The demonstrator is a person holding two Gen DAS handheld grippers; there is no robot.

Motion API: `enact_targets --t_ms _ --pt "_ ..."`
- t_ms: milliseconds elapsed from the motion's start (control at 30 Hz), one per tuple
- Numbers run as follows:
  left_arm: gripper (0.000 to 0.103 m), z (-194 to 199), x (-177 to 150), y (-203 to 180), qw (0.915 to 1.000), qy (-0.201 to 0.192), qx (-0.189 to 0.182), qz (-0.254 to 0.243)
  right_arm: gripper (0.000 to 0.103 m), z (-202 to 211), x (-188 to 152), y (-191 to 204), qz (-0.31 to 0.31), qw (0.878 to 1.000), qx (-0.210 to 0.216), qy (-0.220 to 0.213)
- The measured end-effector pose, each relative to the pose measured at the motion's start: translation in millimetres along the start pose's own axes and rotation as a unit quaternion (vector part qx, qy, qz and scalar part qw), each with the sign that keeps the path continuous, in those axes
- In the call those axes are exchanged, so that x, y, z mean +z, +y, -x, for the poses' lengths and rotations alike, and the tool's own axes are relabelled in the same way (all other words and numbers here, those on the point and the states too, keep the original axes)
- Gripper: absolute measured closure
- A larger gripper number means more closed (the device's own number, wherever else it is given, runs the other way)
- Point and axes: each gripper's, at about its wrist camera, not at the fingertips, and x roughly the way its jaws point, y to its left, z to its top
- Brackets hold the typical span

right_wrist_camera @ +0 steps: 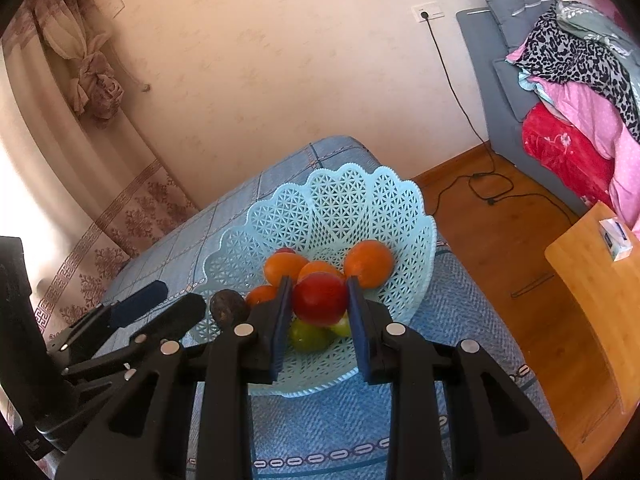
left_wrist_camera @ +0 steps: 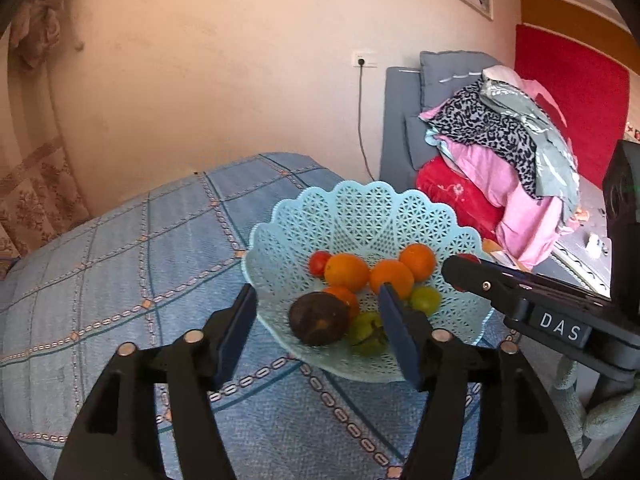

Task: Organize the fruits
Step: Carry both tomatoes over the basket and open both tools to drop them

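The right gripper is clamped on a red tomato, its two blue-padded fingers pressing the fruit from either side, held just above the fruit lying in a pale blue lattice basket with a scalloped rim. The basket sits on a table covered by a blue checked tablecloth. In the right wrist view the basket also holds several oranges, a dark brown round fruit at the left side, and green fruits directly below the held tomato. The left gripper hangs with its fingers spread wide and nothing between them, poised over the near rim of the basket; between its fingertips the left wrist view shows the dark brown fruit, with a green fruit just beside it, and a second green one to the right. Behind these lie the oranges and a second small tomato at the back left of the pile, touching an orange. The right gripper enters the left view from the right edge, its finger tip reaching over the basket's right rim, with a sliver of red showing behind the tip. Beyond the table, a grey sofa carries a heap of folded bedding in pink, red and leopard print, and a black cable runs from a wall socket down to the wooden floor. A light wooden table stands at the right.
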Motion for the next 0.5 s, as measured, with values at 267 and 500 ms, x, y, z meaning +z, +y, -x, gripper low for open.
enact_targets --t_ms 267,500 --pt "0.019 10.1 -5.3 9.8 0.9993 -0.005 0.035 0.011 0.075 -2.2 -2.1 4.9 0.008 1.000 0.006 0.005" --pt "0.013 15.8 -11.4 18.4 0.9982 -0.006 0.054 0.025 0.050 1.5 -0.8 1.6 -0.008 1.000 0.002 -0.004"
